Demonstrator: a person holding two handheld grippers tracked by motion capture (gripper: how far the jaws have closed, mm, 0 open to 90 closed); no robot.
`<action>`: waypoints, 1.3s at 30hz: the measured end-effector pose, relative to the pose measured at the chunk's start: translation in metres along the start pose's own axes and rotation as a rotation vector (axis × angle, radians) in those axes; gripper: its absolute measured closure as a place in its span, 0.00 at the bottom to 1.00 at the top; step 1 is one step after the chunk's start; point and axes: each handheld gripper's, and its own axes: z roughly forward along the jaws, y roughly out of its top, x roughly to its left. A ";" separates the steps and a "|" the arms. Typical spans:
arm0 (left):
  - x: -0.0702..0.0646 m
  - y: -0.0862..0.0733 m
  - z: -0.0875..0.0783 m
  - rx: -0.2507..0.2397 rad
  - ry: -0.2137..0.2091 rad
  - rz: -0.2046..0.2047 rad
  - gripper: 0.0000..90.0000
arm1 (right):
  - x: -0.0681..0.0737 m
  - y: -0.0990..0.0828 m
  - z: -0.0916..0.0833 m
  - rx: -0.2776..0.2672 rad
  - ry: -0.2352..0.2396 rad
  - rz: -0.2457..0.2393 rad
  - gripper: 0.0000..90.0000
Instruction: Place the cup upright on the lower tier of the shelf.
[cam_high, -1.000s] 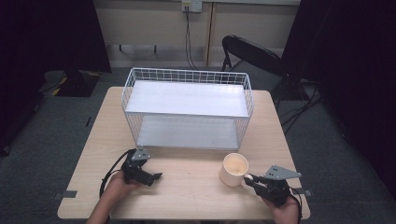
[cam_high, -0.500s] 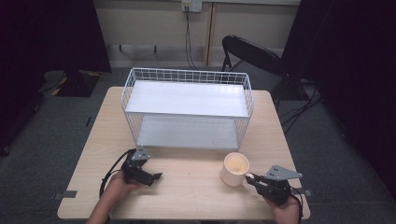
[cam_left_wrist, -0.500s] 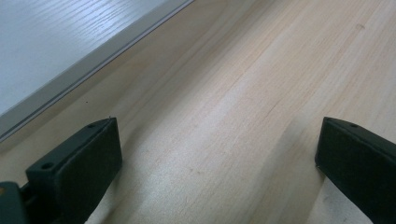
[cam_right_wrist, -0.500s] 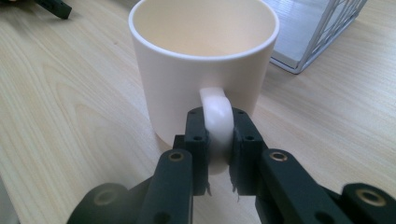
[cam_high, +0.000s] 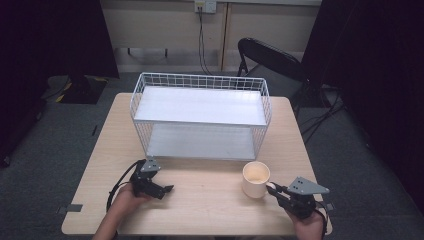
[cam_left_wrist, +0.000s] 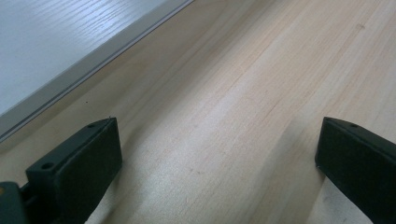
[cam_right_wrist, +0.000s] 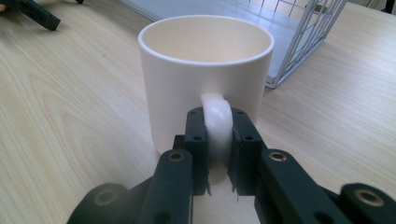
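High view: a light wooden table (cam_high: 200, 210) carries a white wire-mesh two-tier shelf rack (cam_high: 200, 120) set toward its far half, with a flat white panel on each tier. A cream-coloured ceramic mug (cam_high: 256, 179) stands upright on the table just in front of the rack's near right corner, its mouth open upward and its handle turned toward the person's right hand. The right gripper (cam_high: 274, 190), black with a grey three-cornered plate on top, lies low at the table's near right edge and meets the mug at its handle. Right gripper view: the right gripper (cam_right_wrist: 218, 140) has its two black jaws pressed against either side of the mug's (cam_right_wrist: 205, 70) looped handle, pinching it; the mug's base rests on the table (cam_right_wrist: 70, 116), and a corner of the wire rack (cam_right_wrist: 308, 32) stands just behind and beside it. The left gripper (cam_high: 167, 189), held in the person's left hand (cam_high: 125, 200) at the near left of the table, points rightward, well apart from the mug. Left gripper view: its jaws stand spread wide over bare wood (cam_left_wrist: 224, 116), gripping nothing, with the white edge of the rack's lower panel (cam_left_wrist: 56, 51) crossing the upper left corner.
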 end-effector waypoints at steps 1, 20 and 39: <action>0.000 0.000 0.000 0.000 0.000 0.000 0.00 | 0.000 0.000 -0.001 -0.002 -0.002 -0.002 0.89; 0.000 0.000 0.000 0.000 0.000 0.001 0.00 | -0.002 0.007 -0.008 -0.040 0.012 0.002 0.89; 0.000 0.000 0.000 0.000 0.000 0.000 0.00 | -0.009 0.017 -0.008 -0.070 0.023 0.043 0.89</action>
